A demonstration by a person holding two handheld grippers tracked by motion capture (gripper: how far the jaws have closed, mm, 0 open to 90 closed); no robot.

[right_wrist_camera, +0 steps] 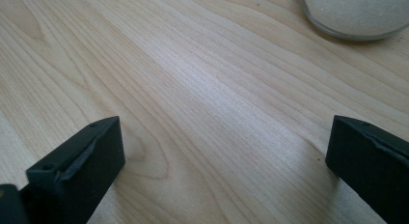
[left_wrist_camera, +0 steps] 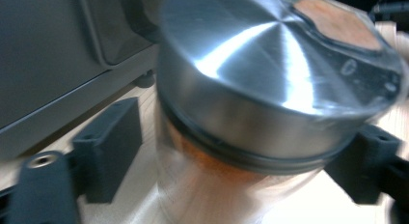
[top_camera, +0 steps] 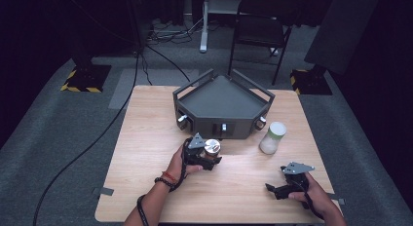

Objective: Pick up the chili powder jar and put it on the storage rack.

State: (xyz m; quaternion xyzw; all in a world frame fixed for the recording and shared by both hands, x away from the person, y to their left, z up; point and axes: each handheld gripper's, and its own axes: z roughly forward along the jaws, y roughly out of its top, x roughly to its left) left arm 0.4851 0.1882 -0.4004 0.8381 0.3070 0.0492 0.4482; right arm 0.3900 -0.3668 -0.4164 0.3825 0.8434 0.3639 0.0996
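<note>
Nearest the person, the right gripper (top_camera: 285, 184) rests low over the bare table (top_camera: 146, 177) at the near right, its jaws spread wide with nothing between them; in the right gripper view only wood grain lies between the two black fingers (right_wrist_camera: 77, 168). Farther in, at the table's middle, the left gripper (top_camera: 210, 157) has its jaws on either side of a small jar (top_camera: 212, 149) with a shiny metal lid (left_wrist_camera: 270, 84) and orange-brown contents. The left gripper view is blurred, and whether the jaws are truly pressing the glass or just beside it I cannot tell. Beyond and to the right stands a second jar (top_camera: 272, 137) with a white lid and white grains, well apart from both grippers. Farthest is the dark angular tray (top_camera: 221, 102) with side rails.

To do this step well, the grip should probably sit on the glass body below the lid, squarely centred, and close firmly before lifting, keeping the jar upright so it does not slip or tip.
</note>
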